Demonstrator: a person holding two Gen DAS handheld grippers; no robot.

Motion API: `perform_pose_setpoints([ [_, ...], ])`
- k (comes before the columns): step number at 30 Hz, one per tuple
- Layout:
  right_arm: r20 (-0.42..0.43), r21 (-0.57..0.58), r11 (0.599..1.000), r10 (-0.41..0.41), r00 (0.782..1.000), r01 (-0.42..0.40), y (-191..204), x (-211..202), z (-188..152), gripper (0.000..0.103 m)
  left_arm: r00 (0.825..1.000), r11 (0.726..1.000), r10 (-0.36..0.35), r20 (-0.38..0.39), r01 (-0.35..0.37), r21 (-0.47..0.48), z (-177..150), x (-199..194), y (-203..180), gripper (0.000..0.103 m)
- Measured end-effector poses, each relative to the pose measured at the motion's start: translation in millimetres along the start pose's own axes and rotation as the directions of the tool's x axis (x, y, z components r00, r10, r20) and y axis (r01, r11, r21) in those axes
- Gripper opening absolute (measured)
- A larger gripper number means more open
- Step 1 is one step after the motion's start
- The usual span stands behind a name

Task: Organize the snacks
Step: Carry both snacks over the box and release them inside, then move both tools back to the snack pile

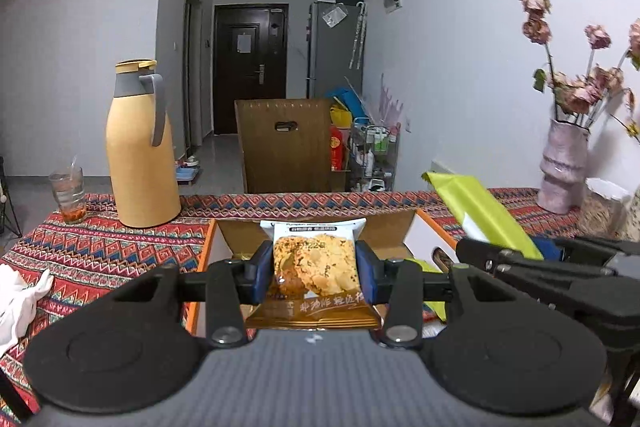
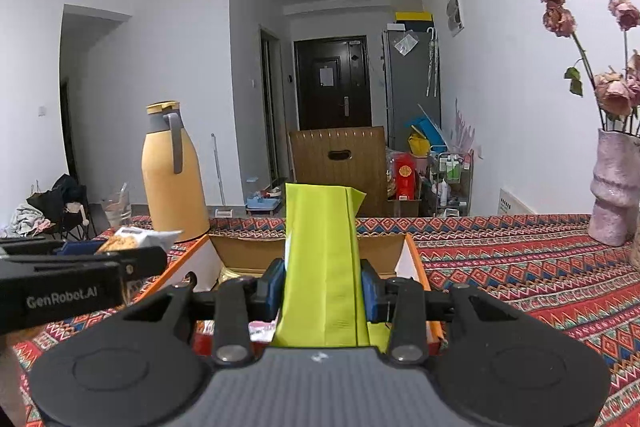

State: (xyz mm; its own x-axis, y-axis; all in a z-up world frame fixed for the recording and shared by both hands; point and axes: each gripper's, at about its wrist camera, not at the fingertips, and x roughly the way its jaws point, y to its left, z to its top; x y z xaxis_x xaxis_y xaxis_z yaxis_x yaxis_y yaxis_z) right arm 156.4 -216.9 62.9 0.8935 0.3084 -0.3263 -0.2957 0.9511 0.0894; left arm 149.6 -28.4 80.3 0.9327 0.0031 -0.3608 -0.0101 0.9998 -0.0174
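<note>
My left gripper (image 1: 315, 269) is shut on a cookie packet (image 1: 314, 259) with a white top and brown bottom, held upright over an open orange-edged cardboard box (image 1: 208, 247). My right gripper (image 2: 323, 287) is shut on a lime-green snack pack (image 2: 322, 267), held upright over the same box (image 2: 414, 259). The green pack (image 1: 484, 211) and the right gripper (image 1: 520, 255) show at the right of the left wrist view. The left gripper (image 2: 80, 267) with the cookie packet (image 2: 136, 237) shows at the left of the right wrist view. Red and pink packets (image 2: 256, 331) lie in the box.
The table has a red patterned cloth (image 2: 520, 267). A yellow thermos jug (image 1: 140, 147) and a glass (image 1: 68, 195) stand at the back left. A pink vase with dried roses (image 2: 616, 187) stands at the right. A wooden chair (image 1: 286, 143) is behind the table.
</note>
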Motion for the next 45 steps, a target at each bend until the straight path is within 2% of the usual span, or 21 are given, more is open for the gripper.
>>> perform_pose_setpoints([
  [10,-0.046,-0.002,1.0,0.006,0.999,-0.006,1.5,63.1,4.6,0.037,0.998,0.997,0.058,-0.035,-0.06,-0.042,12.5,58.1,20.7,0.043],
  [15,-0.048,0.029,0.999,-0.013,0.999,0.014,-0.2,92.3,-1.5,0.037,0.994,0.994,0.066,-0.082,-0.073,-0.085,-0.5,88.5,32.7,0.043],
  [20,-0.046,0.028,1.0,-0.011,0.999,0.013,0.1,108.6,-18.5,0.037,0.993,0.991,0.1,-0.069,-0.106,-0.08,-20.0,103.3,34.4,0.043],
  [28,-0.082,0.011,1.0,0.0,0.997,0.001,2.1,124.2,-32.5,0.037,0.992,0.994,0.072,-0.105,-0.081,-0.077,-30.9,113.6,39.3,0.044],
  [30,-0.095,0.006,1.0,-0.002,0.995,0.003,3.9,127.4,-34.1,0.038,0.992,0.994,0.063,-0.106,-0.072,-0.08,-31.9,112.6,38.3,0.047],
  [31,-0.102,0.005,1.0,-0.006,0.995,0.007,4.1,129.4,-35.0,0.039,0.993,0.994,0.059,-0.103,-0.067,-0.082,-32.4,111.3,38.9,0.053],
  [32,-0.11,0.003,1.0,-0.012,0.994,0.012,4.2,131.3,-35.8,0.039,0.993,0.994,0.057,-0.099,-0.066,-0.086,-32.6,111.3,39.5,0.065],
  [33,-0.111,0.003,1.0,-0.02,0.994,0.02,4.6,132.6,-36.7,0.045,0.994,0.993,0.054,-0.091,-0.063,-0.096,-32.5,109.3,41.1,0.074],
  [34,-0.115,0.005,1.0,-0.027,0.993,0.028,3.0,132.4,-37.2,0.058,0.995,0.992,0.057,-0.08,-0.065,-0.104,-32.2,107.1,42.0,0.089],
  [35,-0.115,0.013,0.999,-0.033,0.993,0.035,1.2,131.7,-37.4,0.067,0.996,0.991,0.069,-0.064,-0.076,-0.109,-31.7,104.3,42.8,0.101],
  [36,-0.111,0.025,0.999,-0.04,0.993,0.043,-1.1,131.2,-37.1,0.082,0.995,0.99,0.078,-0.055,-0.084,-0.114,-31.0,103.3,43.3,0.103],
  [37,-0.106,0.034,0.998,-0.044,0.993,0.048,-2.8,129.8,-36.8,0.092,0.995,0.989,0.085,-0.047,-0.09,-0.121,-30.7,101.4,44.0,0.103],
  [39,-0.096,0.052,0.997,-0.047,0.994,0.052,-5.9,127.3,-36.1,0.103,0.996,0.988,0.081,-0.049,-0.086,-0.129,-29.2,101.9,46.0,0.103],
  [45,-0.09,0.067,0.996,-0.048,0.995,0.054,-9.9,125.9,-34.4,0.103,0.994,0.986,0.091,-0.058,-0.099,-0.137,-28.7,102.9,48.1,0.103],
])
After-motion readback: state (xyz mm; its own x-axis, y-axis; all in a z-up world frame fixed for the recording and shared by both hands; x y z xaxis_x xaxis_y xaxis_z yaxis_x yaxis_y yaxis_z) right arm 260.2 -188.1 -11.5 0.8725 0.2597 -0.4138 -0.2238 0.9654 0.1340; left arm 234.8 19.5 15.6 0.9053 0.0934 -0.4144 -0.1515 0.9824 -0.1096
